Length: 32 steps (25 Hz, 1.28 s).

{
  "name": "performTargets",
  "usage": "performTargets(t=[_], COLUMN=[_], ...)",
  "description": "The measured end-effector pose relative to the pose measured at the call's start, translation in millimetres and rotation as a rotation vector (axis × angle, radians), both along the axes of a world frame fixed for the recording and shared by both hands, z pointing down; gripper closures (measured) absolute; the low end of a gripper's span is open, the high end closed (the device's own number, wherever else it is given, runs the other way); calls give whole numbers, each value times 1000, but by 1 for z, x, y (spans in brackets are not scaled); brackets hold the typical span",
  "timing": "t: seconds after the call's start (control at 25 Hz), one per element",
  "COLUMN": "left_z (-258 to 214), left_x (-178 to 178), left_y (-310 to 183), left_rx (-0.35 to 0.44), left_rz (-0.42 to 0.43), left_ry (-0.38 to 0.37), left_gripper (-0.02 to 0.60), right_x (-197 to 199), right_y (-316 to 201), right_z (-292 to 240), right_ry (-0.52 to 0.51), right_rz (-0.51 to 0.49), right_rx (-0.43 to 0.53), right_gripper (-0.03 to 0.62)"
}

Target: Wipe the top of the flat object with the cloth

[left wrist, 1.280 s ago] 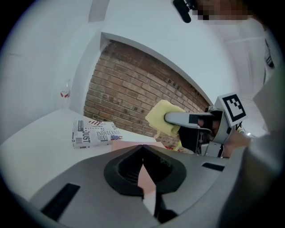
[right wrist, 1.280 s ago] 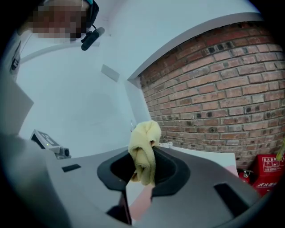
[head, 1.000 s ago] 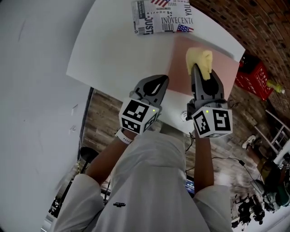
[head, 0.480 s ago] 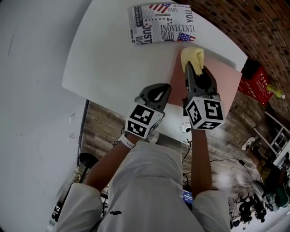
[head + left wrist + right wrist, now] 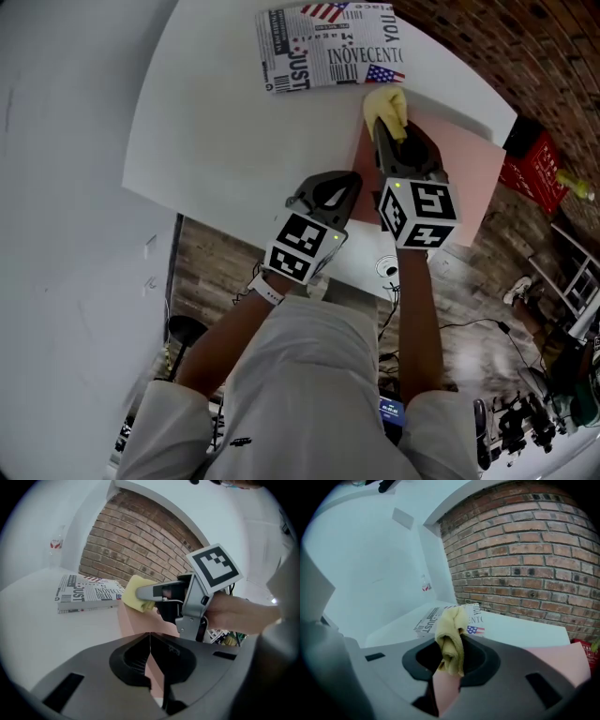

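A pink flat sheet (image 5: 469,178) lies on the right part of the white table (image 5: 216,122). My right gripper (image 5: 384,129) is shut on a bunched yellow cloth (image 5: 386,105), which hangs over the sheet's far left corner, close to a newspaper-print book (image 5: 323,47). In the right gripper view the cloth (image 5: 451,639) droops between the jaws above the pink sheet (image 5: 562,660). My left gripper (image 5: 350,178) is shut and empty, low by the sheet's near left edge. The left gripper view shows its closed jaws (image 5: 150,644), the pink sheet (image 5: 136,623) and the cloth (image 5: 136,592) ahead.
The printed book (image 5: 86,592) lies flat at the table's far side. A red crate (image 5: 530,169) stands on the floor past the table's right edge, with cables and tools further right. A brick wall (image 5: 525,550) rises behind the table.
Both grippers have sunk and moved forward over the table. The cloth has gone from the middle of the pink sheet to its far left corner near the printed book.
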<state>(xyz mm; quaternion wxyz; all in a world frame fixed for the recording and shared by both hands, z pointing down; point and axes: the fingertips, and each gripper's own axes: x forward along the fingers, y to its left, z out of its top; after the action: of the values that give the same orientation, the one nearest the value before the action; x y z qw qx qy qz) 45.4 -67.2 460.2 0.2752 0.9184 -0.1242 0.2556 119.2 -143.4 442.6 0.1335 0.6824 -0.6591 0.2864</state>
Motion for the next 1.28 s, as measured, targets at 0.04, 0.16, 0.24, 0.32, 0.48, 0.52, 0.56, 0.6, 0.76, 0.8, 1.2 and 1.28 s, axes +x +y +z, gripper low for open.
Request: performTargets(t=[0.04, 0.16, 0.24, 0.32, 0.48, 0.52, 0.56, 0.6, 0.76, 0.8, 1.2, 1.28], left_z=[3, 14, 18, 19, 20, 20, 20, 19, 19, 19, 19, 19], left_x=[1, 1, 1, 1, 1, 1, 0, 0, -1, -1, -2, -3], left_y=[1, 7, 8, 7, 9, 9, 9, 8, 8, 8, 6, 3], left_rx=[12, 38, 70, 83, 90, 97, 100, 98, 69, 66, 93, 93], left_rz=[5, 30, 51, 55, 53, 54, 53, 51, 34, 31, 14, 0], left_ry=[-9, -51, -84, -108, -125, -127, -127, -128, -127, -127, -138, -130], left_gripper=[563, 563, 565, 565, 565, 565, 565, 565, 565, 565, 565, 565], right_x=[1, 1, 1, 3, 10, 13, 16, 19, 40, 45, 112, 124], right_y=[0, 1, 1, 2, 12, 14, 16, 18, 29, 33, 81, 88], right_z=[3, 9, 12, 15, 21, 21, 21, 21, 21, 21, 23, 24], right_ry=[3, 17, 27, 32, 44, 48, 53, 58, 68, 72, 125, 135], right_rz=[-3, -19, -30, -26, 6, 12, 18, 24, 65, 77, 182, 198], right_rx=[-12, -48, -64, -73, -92, -96, -100, -104, -117, -120, -155, -155], right_gripper=[500, 500, 500, 500, 500, 500, 500, 500, 500, 500, 500, 500])
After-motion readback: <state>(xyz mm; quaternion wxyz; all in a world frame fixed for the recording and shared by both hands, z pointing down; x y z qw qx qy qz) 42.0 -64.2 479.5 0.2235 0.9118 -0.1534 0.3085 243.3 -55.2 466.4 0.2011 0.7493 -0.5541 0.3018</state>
